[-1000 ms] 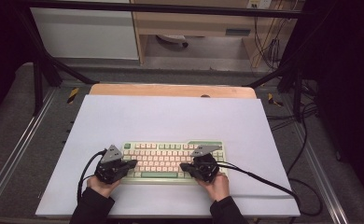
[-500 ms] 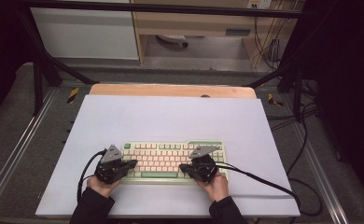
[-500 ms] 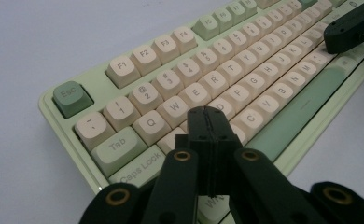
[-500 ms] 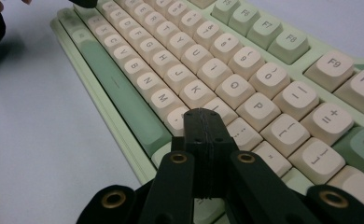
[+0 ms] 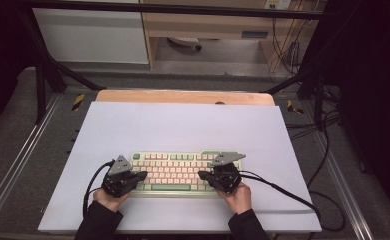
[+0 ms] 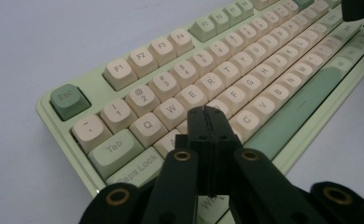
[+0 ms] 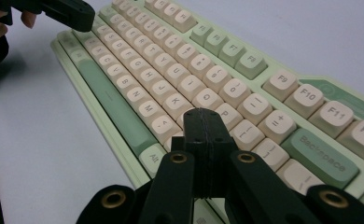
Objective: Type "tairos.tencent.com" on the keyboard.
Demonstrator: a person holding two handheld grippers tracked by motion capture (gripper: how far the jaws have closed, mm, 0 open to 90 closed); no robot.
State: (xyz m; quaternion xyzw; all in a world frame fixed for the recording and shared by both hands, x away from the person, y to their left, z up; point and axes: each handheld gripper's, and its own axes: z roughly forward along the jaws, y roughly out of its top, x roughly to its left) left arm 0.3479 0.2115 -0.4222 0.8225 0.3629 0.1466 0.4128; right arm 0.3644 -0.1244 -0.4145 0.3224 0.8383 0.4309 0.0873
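the keyboard (image 5: 183, 171) lies near the front edge of the white mat (image 5: 183, 125), directly ahead of and under both claws. nothing has really changed over the last second: set against the earlier high views, the keyboard sits in the same spot and both hands are where they were, the right one barely shifted. my reading is that the work is key pressing and is between strokes, not moving on.

the left gripper (image 6: 207, 119) is clenched, jaws pressed flat together with nothing between them; its joined tip hangs over the keys just below w and e, around s and d. whether it touches a keycap i cannot tell.

the right gripper (image 7: 203, 122) is likewise clenched and empty, tip over the keys just below o and p, backspace off to its right.
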